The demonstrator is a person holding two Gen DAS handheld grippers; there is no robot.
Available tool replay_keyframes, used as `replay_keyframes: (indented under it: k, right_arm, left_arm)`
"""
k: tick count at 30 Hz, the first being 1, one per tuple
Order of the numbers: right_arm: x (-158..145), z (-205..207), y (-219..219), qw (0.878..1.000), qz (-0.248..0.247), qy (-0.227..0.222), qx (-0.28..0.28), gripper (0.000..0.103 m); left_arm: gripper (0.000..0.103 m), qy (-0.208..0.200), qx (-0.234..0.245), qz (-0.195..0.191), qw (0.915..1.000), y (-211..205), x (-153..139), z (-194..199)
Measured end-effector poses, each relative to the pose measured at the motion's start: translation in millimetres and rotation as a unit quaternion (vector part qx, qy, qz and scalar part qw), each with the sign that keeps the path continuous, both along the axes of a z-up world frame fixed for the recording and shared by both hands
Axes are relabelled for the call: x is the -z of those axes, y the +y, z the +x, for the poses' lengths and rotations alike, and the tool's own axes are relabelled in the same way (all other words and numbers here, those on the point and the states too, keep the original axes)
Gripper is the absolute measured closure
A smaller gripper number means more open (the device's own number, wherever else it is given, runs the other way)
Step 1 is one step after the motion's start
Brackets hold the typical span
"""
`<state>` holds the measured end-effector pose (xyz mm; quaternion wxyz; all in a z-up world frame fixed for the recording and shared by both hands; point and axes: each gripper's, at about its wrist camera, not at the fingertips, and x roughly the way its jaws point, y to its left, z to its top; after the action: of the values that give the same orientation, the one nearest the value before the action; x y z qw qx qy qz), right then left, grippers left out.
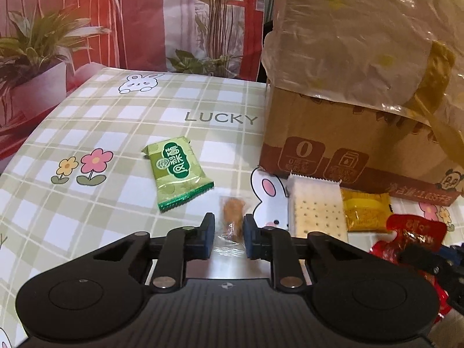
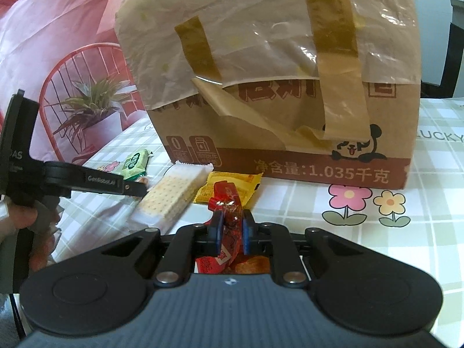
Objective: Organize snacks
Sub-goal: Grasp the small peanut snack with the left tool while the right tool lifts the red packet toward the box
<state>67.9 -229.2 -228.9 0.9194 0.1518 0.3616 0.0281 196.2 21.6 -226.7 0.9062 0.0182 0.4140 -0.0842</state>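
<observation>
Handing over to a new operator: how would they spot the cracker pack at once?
Find the big brown cardboard box. Against its front bottom edge lie three snacks; the clear-wrapped pack of pale square crackers is leftmost, beside a yellow packet. Only it shows dotted crackers through its wrapper.

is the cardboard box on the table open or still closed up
Cannot tell. The cardboard box has a translucent plastic sheet taped over its top; peeling brown tape hangs down the front, hiding any opening.

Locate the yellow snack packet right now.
The yellow snack packet lies on the tablecloth against the cardboard box front, right of the cracker pack, just behind the red packet in the right view.
</observation>
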Motion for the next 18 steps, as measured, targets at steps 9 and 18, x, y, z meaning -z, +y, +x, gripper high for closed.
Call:
replay_keyframes:
  k: [9, 18]
  right_arm:
    - [0, 1, 0, 1.000, 0.003, 0.004, 0.002, 0.089]
    - [-28, -6, 10, 0.999, -0.008, -0.025, -0.024, 0.090]
  left_arm:
    - [0.081, -0.016, -0.009, -0.015, 0.9997, 17, -7, -37]
    - [0.081, -0.070, -0.002, -0.029, 0.9971, 21, -46, -51]
